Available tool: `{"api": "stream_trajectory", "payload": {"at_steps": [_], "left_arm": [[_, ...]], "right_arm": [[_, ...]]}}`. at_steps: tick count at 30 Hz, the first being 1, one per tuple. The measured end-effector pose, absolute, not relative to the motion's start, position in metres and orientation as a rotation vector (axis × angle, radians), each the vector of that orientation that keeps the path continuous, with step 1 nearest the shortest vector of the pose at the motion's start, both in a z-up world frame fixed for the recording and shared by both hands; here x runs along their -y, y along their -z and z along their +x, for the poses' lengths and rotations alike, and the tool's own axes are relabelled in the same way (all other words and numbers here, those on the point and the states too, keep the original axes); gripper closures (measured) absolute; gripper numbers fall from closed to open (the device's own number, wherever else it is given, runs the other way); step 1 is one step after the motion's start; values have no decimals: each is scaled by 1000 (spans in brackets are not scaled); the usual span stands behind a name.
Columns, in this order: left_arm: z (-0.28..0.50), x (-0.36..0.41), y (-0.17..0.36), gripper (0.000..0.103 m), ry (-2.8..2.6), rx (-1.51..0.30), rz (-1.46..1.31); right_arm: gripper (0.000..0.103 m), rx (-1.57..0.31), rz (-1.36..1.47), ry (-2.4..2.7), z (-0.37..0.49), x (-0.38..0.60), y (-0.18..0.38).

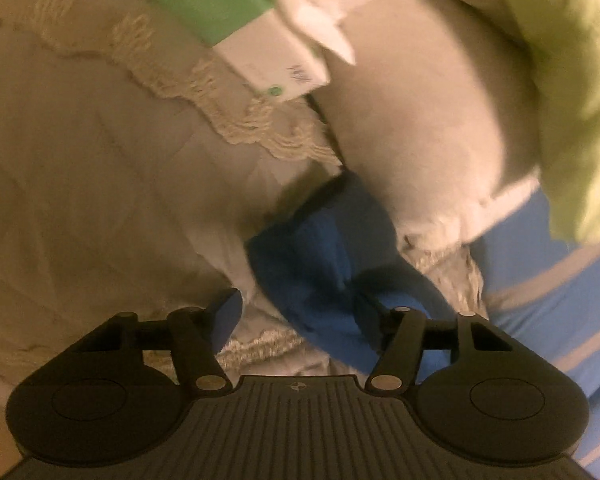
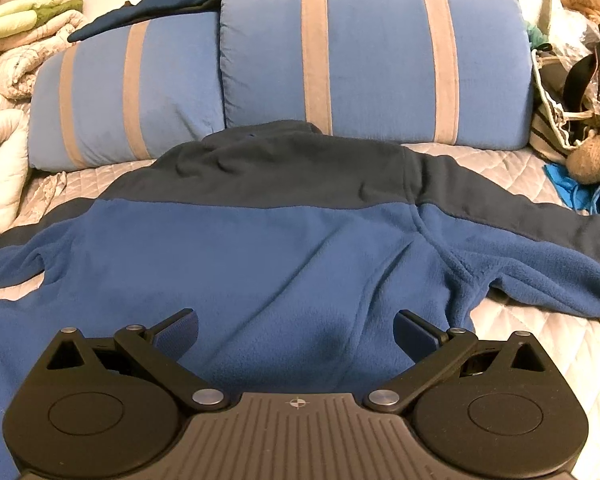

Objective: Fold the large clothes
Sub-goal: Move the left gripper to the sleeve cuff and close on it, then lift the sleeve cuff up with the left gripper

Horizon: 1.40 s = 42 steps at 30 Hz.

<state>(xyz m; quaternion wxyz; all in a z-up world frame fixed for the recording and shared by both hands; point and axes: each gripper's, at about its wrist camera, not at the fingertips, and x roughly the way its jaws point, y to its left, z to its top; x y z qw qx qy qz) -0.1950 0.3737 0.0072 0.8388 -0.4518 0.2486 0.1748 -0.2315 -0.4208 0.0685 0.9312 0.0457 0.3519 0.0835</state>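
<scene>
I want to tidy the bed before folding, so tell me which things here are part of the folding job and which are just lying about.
Part of the job:
- blue fleece jacket, spread flat
- its blue sleeve end, by the left gripper
- right gripper, open over the hem

Just lying about:
- striped pillows
- green-and-white box
- stuffed toy
- dark garment on the pillows

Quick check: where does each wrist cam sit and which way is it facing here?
Left wrist: on the left tool, angled down at the blue sleeve end lying between its open fingers, on pale bedding; a tissue box beyond.
Right wrist: on the right tool, looking across the blue fleece jacket toward two striped pillows; fingers open.
Shared: same jacket and striped pillow; only the tool's own fingers show, no hand or sleeve.
</scene>
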Motion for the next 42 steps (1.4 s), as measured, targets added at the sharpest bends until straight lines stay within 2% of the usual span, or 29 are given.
{"api": "stream_trajectory", "payload": {"at_steps": [3, 4, 5, 8, 13, 24, 33, 42], "left_arm": [[-193, -382, -1, 53, -381, -493, -1015], [-192, -384, 0, 61, -392, -492, -1022], [-191, -385, -1, 74, -402, -491, -1023], [-187, -387, -11, 82, -429, -512, -993], [-196, -389, -45, 85, -437, -448, -905], [-183, -361, -77, 85, -553, -541, -644], [-164, -330, -115, 85, -540, -536, -441], [-158, -304, -137, 85, -505, -503, -369]], "right_arm": [[0, -726, 85, -169, -231, 419, -68], [0, -728, 84, -170, -231, 418, -68], [0, -731, 86, -172, -231, 419, -68], [0, -738, 98, -174, -229, 420, -68], [0, -736, 97, -174, -229, 419, -68], [0, -747, 117, -189, -226, 423, -66], [0, -779, 124, -203, -222, 423, -62], [0, -782, 90, -197, -224, 417, -61]]}}
